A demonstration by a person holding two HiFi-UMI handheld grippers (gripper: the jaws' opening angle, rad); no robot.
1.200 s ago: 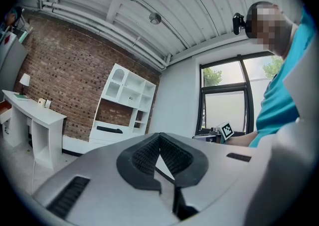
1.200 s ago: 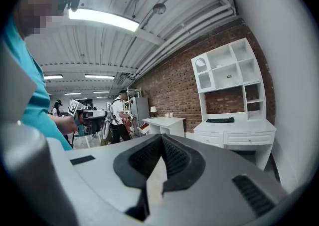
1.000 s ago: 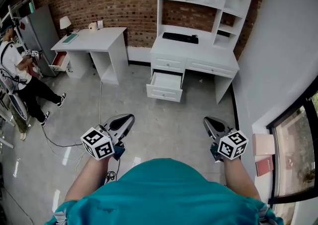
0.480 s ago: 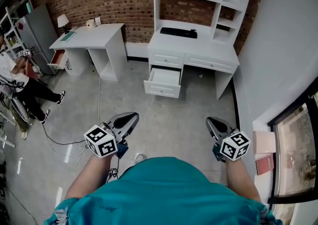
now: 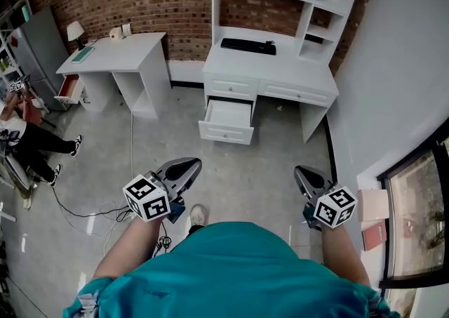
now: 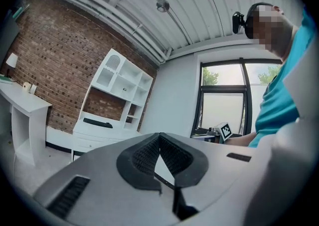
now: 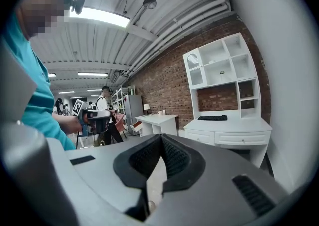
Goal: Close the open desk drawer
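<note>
A white desk with a hutch (image 5: 270, 78) stands against the brick wall. Its lower left drawer (image 5: 226, 122) is pulled out and looks empty. I stand a few steps back from it on the grey floor. My left gripper (image 5: 191, 165) is held low at the left, shut and holding nothing. My right gripper (image 5: 301, 171) is at the right, likewise shut on nothing. Both point toward the desk, well short of the drawer. The desk (image 6: 102, 124) shows in the left gripper view beyond the jaws. In the right gripper view the desk (image 7: 234, 129) is at the right.
A black keyboard (image 5: 248, 45) lies on the desk top. A second white desk (image 5: 116, 55) stands to the left, with a red drawer (image 5: 64, 88) open beside it. A person (image 5: 31, 137) sits at the far left. Cables (image 5: 95, 211) trail on the floor. A white wall and window (image 5: 414, 204) bound the right side.
I have stepped closer to the desk, which now sits a little lower and more to the left in view. Both grippers stay shut and roughly in place. The person at the left has slid toward the frame edge.
</note>
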